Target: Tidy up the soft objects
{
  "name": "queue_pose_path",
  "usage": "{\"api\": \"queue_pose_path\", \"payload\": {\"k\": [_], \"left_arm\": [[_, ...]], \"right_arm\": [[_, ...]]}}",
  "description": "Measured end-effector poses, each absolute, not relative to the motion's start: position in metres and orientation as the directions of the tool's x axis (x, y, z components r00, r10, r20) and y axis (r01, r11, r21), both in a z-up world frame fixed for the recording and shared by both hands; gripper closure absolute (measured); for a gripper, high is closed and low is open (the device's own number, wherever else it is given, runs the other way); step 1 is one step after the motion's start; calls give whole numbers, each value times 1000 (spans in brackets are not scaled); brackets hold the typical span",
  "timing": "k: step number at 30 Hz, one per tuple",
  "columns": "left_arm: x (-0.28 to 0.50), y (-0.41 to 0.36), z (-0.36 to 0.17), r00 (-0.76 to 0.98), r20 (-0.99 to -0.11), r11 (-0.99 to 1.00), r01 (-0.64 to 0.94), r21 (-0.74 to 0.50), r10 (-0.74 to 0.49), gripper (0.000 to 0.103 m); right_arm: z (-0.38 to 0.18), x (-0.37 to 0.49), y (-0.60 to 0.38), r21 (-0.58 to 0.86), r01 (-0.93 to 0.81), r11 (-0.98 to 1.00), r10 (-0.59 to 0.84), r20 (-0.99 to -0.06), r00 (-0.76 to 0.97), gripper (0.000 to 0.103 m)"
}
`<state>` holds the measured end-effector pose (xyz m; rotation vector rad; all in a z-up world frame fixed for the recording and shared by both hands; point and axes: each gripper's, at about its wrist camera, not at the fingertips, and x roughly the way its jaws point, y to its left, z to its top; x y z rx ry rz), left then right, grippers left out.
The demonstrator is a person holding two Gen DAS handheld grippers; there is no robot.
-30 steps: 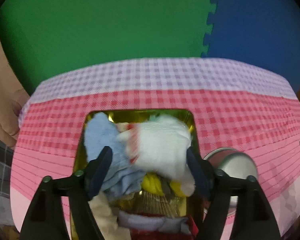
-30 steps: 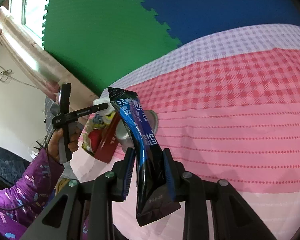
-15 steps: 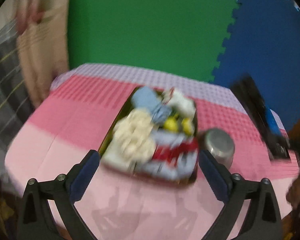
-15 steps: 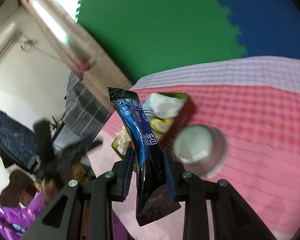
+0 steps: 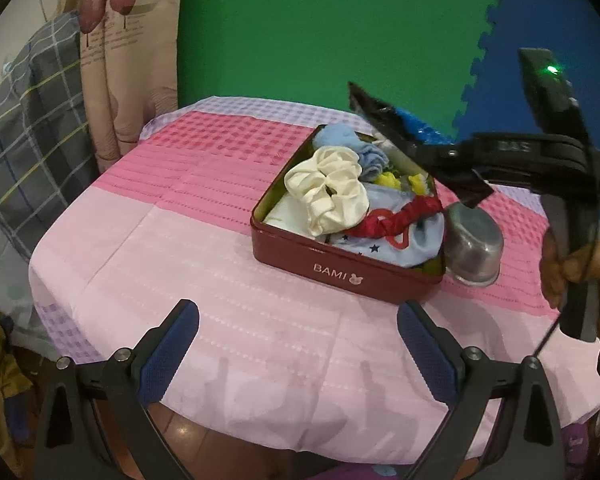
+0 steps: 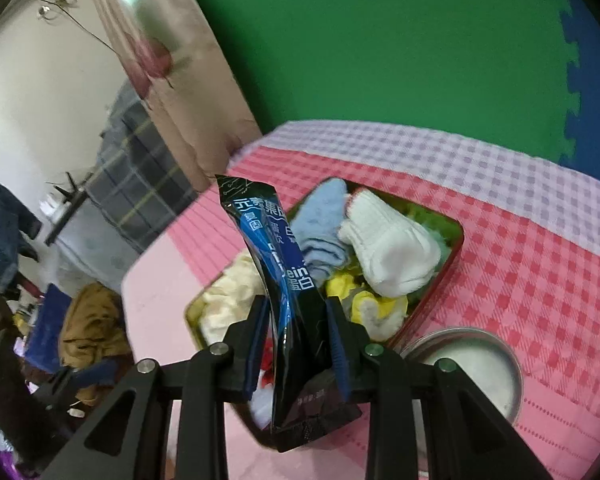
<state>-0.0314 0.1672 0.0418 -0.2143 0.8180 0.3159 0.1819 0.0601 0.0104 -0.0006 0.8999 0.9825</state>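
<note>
A dark red tin [image 5: 342, 269] marked BAMI stands on the pink checked tablecloth [image 5: 204, 240]. It is full of soft things: a cream scrunchie [image 5: 330, 190], a red scrunchie [image 5: 396, 220], a light blue sock [image 6: 320, 232], a white sock [image 6: 388, 252] and yellow cloth [image 6: 374, 308]. My left gripper [image 5: 298, 354] is open and empty, well back from the tin near the table's front edge. My right gripper [image 6: 296, 344] is shut on a black and blue snack packet [image 6: 288, 288] and holds it above the tin; it shows in the left wrist view [image 5: 416, 140].
A small steel bowl [image 5: 474, 246] stands right against the tin's right side. A curtain [image 5: 128, 60] and a plaid blanket [image 5: 32, 128] are at the left, off the table. Green and blue foam mats [image 5: 320, 32] form the backdrop.
My left gripper has let go of the socks in the tin, opened and pulled back to the table's front. My right gripper has carried the packet over the tin.
</note>
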Motion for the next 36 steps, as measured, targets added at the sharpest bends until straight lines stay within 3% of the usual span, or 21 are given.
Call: {"api": "queue_pose_path", "payload": {"k": [11,12,15,20,24,33,36], "left_arm": [[-30,173,37,640,-756,935,-335,-116,136,5],[-30,173,36,637,-759,935,-336,-114,136,5],[-29,175,35,632,-764,931,-343,-129,127,5],[-28,180,30,616,-779,921,-361,-144,120,5],[-28,180,27,611,-784,918,-366,-156,110,5],[-29,165,14,618,-780,922,-351,-161,99,5],[-28,157,9,620,-776,928,-345,-139,114,5]], "right_arm": [[-7,177,86,241,-720,651,628,-704,331,71],[-5,178,87,249,-719,649,633,-700,329,69],[4,178,81,244,-704,668,635,-680,367,45],[31,166,39,265,-672,691,678,-561,476,43],[27,156,-22,213,-570,794,583,-532,614,38],[-48,157,-152,119,-267,956,274,-681,679,36],[-65,159,-186,133,-199,971,234,-709,666,36]]}}
